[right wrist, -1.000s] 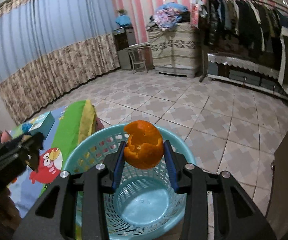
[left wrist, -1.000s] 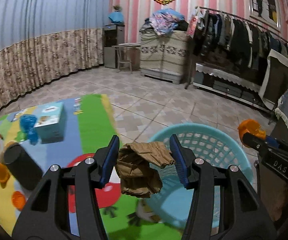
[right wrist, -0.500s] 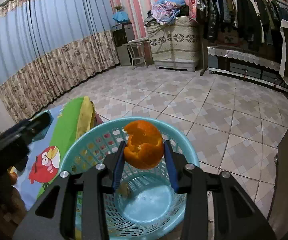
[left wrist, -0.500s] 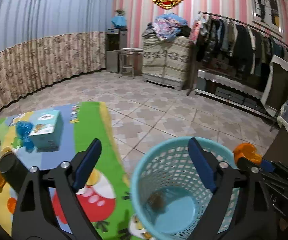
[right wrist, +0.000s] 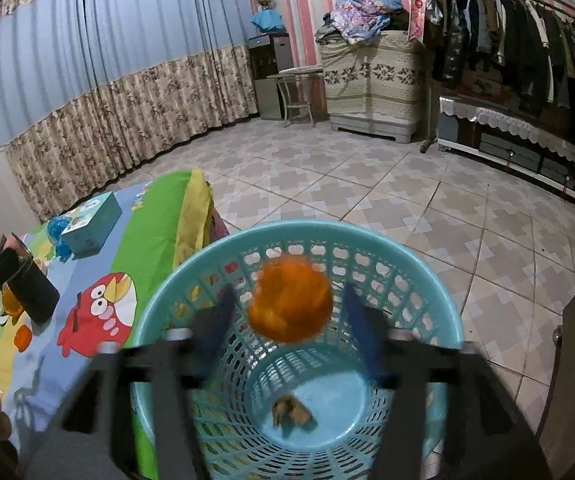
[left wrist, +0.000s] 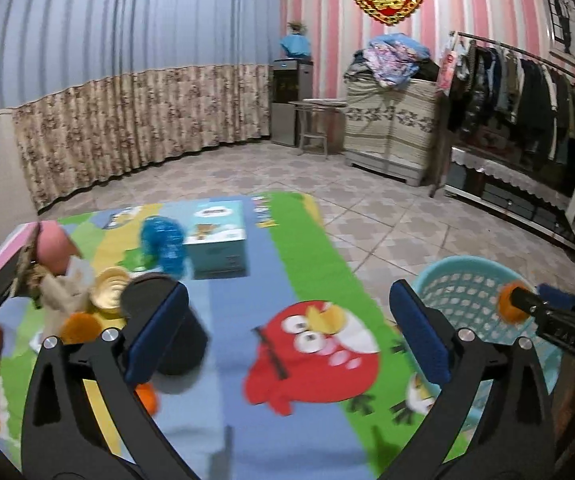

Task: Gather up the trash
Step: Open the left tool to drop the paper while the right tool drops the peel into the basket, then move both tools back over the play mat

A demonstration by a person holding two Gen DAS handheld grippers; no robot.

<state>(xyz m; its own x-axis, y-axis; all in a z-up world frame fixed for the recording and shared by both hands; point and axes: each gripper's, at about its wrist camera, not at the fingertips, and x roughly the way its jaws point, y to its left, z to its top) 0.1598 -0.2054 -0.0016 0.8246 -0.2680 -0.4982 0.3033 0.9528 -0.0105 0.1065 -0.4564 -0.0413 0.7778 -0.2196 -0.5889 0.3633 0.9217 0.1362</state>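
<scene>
Right gripper (right wrist: pixel 289 316): jaws opening, both blue-padded fingers (right wrist: pixel 361 330) motion-blurred and standing clear of the orange peel (right wrist: pixel 290 304). The peel, a rounded orange piece, sits in the gap between them without contact on either side, directly above the mouth of the light-blue perforated plastic basket (right wrist: pixel 427 276). On the basket floor lies 1 crumpled brown paper scrap (right wrist: pixel 291 411).

Left gripper (left wrist: pixel 287 340): jaws opening, near their widest, nothing between the fingers (left wrist: pixel 155 332). It points down over the cartoon-print cloth (left wrist: pixel 247 288) with a red bird figure that covers the table. The basket shows at the right edge of this view, just beside the cloth, with the right gripper's tip and the orange peel over its rim.

Remaining items on the cloth, near to far, left side:
- small orange peel scraps (left wrist: pixel 81 326), blurred
- black cylindrical container (left wrist: pixel 167 320), partly behind the left finger
- yellow round lid-like object (left wrist: pixel 111 290)
- beige crumpled tissue (left wrist: pixel 59 292)
- pink rounded object (left wrist: pixel 51 248), identity unclear
- blue crinkled plastic piece (left wrist: pixel 163 244)
- light-blue cardboard box (left wrist: pixel 217 236), touching the blue plastic piece

Beyond: tiled floor (left wrist: pixel 387 220), patterned curtain, clothes rack (left wrist: pixel 527 92) on the right.
</scene>
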